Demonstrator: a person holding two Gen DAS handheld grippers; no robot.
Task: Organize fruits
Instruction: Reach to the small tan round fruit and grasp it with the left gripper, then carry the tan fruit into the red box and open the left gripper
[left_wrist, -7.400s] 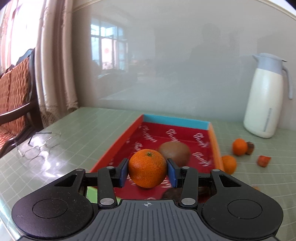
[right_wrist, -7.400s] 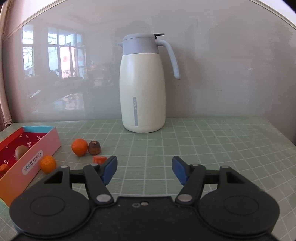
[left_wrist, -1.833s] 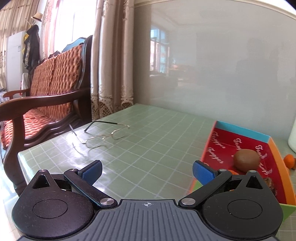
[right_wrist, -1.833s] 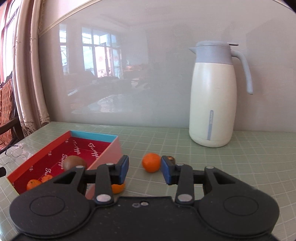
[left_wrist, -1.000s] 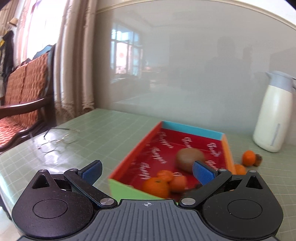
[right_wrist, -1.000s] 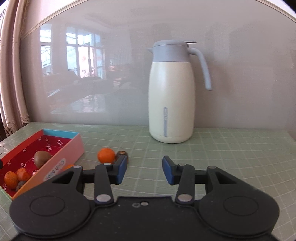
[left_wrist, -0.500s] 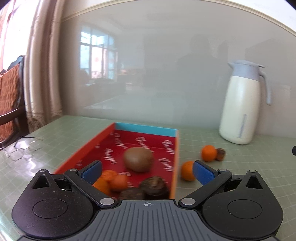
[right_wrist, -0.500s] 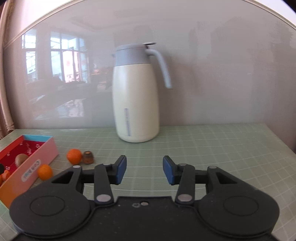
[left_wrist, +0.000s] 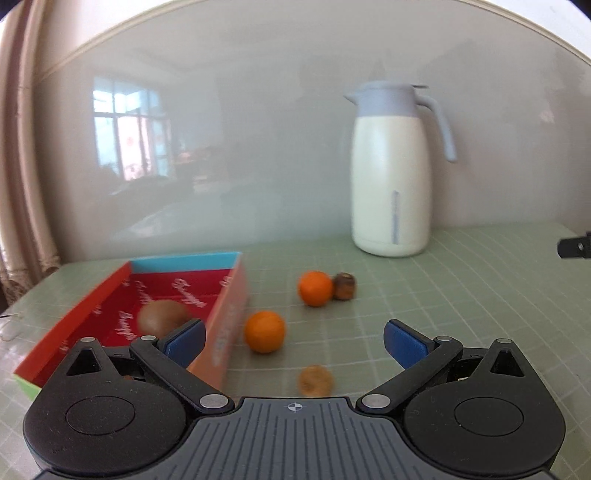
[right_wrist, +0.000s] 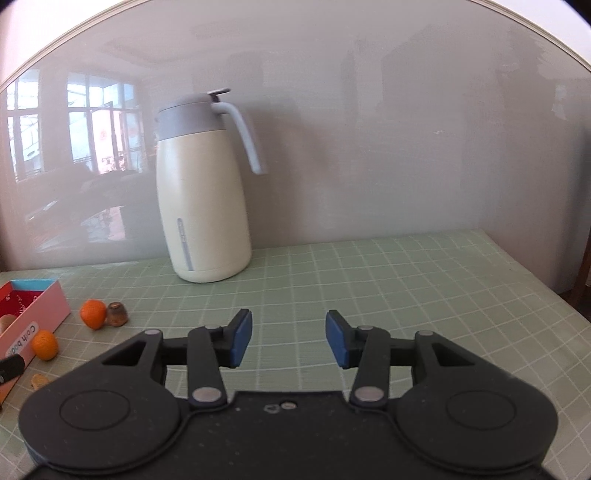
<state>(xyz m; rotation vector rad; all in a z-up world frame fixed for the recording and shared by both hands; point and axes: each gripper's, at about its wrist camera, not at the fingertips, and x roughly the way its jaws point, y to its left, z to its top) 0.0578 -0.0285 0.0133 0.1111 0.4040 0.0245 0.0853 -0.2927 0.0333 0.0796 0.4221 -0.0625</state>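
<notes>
The left gripper (left_wrist: 293, 341) stands wide open and empty, the nearest orange (left_wrist: 265, 331) lying on the table ahead between its fingers beside the box (left_wrist: 225, 325), while the right gripper (right_wrist: 289, 343) is part-open, empty

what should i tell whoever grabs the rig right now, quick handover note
Left gripper: open, empty, aimed at the loose fruit beside the box.
Right gripper: jaws part open, empty, over bare table, facing the jug.
In the box: a kiwi; the rest is hidden behind the left gripper.
Still out: near orange by the box wall, far orange touching a brown fruit, and a small blurred piece closest to the left gripper.
Left to do: box those four.
</notes>
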